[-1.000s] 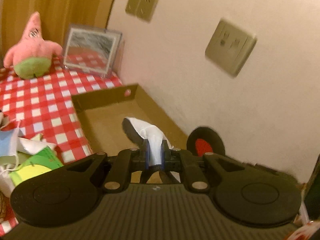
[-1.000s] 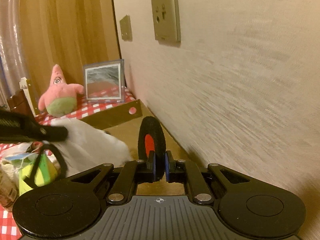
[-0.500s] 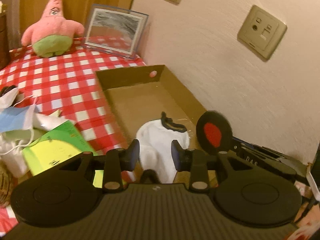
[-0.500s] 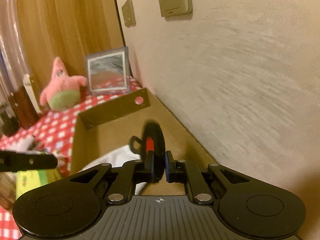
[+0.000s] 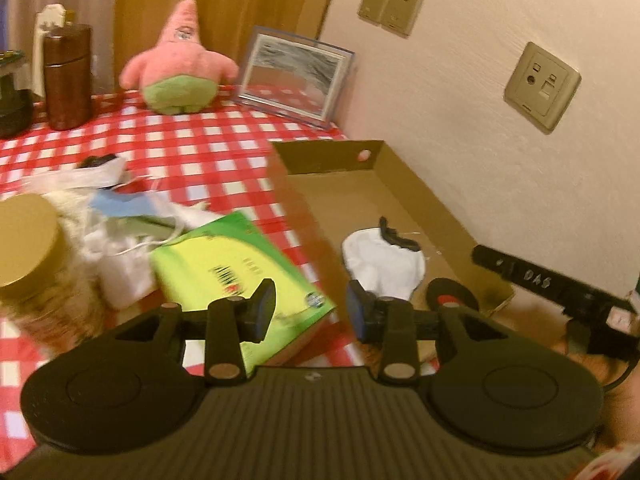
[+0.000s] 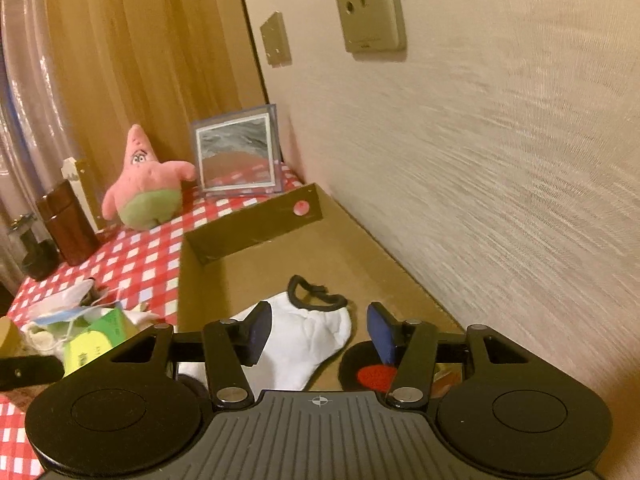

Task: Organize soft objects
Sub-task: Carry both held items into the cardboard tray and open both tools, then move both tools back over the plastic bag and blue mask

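The left gripper [image 5: 310, 310] hangs with its jaws spread wide and nothing between them, angled down over the near edge of the cardboard box [image 5: 420, 196], with one blue-padded finger above the green booklet [image 5: 236, 276] and the other above the box wall. The right gripper [image 6: 320, 330] is likewise released, jaws apart and empty, held low and pointing along the box beside the wall. Just ahead of its fingers the white sock [image 6: 304, 340], with its black cuff, lies flat on the box floor, and the black-and-red round pad [image 6: 370, 368] lies next to it, under the right finger. On the checked tablecloth [image 5: 192, 152] beside the box lies a heap of white and blue soft items [image 5: 116, 216]. A pink star plush [image 5: 180, 68] sits farther back.
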